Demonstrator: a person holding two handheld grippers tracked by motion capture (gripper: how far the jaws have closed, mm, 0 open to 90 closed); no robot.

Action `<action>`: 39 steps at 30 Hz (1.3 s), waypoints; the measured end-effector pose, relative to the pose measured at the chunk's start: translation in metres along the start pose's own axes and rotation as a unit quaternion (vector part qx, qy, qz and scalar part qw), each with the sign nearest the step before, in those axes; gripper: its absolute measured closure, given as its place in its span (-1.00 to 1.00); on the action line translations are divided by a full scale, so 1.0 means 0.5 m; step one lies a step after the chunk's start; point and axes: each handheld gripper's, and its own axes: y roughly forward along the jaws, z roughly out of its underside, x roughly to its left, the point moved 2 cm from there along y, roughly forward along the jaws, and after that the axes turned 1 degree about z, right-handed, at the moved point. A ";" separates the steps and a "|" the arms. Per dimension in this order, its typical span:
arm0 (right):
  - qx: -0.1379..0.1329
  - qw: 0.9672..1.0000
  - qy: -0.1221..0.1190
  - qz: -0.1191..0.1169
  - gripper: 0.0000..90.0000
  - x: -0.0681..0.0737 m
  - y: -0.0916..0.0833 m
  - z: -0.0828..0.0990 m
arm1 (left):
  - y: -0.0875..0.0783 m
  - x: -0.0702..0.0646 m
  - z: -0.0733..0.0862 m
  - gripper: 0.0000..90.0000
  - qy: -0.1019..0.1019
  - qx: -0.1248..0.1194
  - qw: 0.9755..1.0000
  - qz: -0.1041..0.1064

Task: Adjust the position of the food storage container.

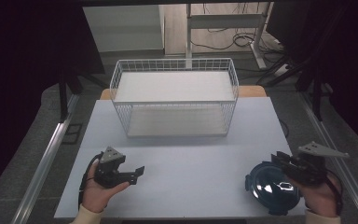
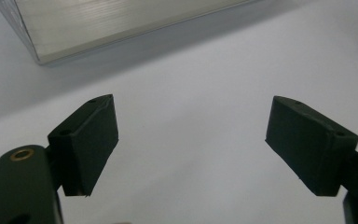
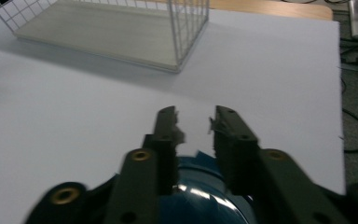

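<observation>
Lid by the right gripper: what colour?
Dark blue, glossy lid, with black clips at the rim; clearest in the high view.

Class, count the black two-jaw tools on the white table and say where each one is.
2: the left black two-jaw tool at the table's near left, the right black two-jaw tool at the near right, over a dark blue round lid.

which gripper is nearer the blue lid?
Right. The right gripper is at the blue lid, its jaws reaching over the rim at the table's near right. The left gripper sits across the table at the near left, jaws open, well apart from it.
</observation>
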 end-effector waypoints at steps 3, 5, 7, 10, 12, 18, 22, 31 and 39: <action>0.003 1.000 0.008 0.016 0.85 -0.025 -0.025 0.021 | 0.002 0.000 0.001 -0.63 0.000 0.003 1.000 -0.003; 0.014 0.999 0.004 0.039 0.93 -0.041 -0.038 0.037 | 0.001 -0.001 0.001 -0.63 0.000 0.002 1.000 -0.004; 0.029 0.997 0.005 0.065 0.97 -0.056 -0.050 0.054 | 0.000 0.000 0.000 -0.63 0.000 0.001 1.000 -0.003; 0.047 0.995 0.016 0.086 0.99 -0.077 -0.069 0.085 | -0.002 0.003 0.000 -0.63 -0.006 -0.002 1.000 0.000; 0.058 0.993 0.025 0.098 0.99 -0.087 -0.080 0.103 | -0.002 0.004 0.000 -0.63 -0.007 -0.001 1.000 -0.001; 0.114 0.986 0.030 0.119 0.99 -0.104 -0.094 0.161 | 0.001 0.001 -0.001 -0.63 -0.005 0.001 1.000 -0.002; 0.148 0.983 0.026 0.103 0.99 -0.094 -0.078 0.173 | 0.000 0.000 0.000 -0.63 -0.004 0.002 1.000 -0.002; 0.190 0.977 0.025 0.092 0.99 -0.082 -0.058 0.201 | 0.002 0.005 0.001 -0.63 -0.007 0.002 1.000 -0.005; 0.198 0.978 0.030 0.053 0.99 -0.071 -0.040 0.211 | 0.002 0.003 0.000 -0.62 -0.007 -0.001 1.000 -0.005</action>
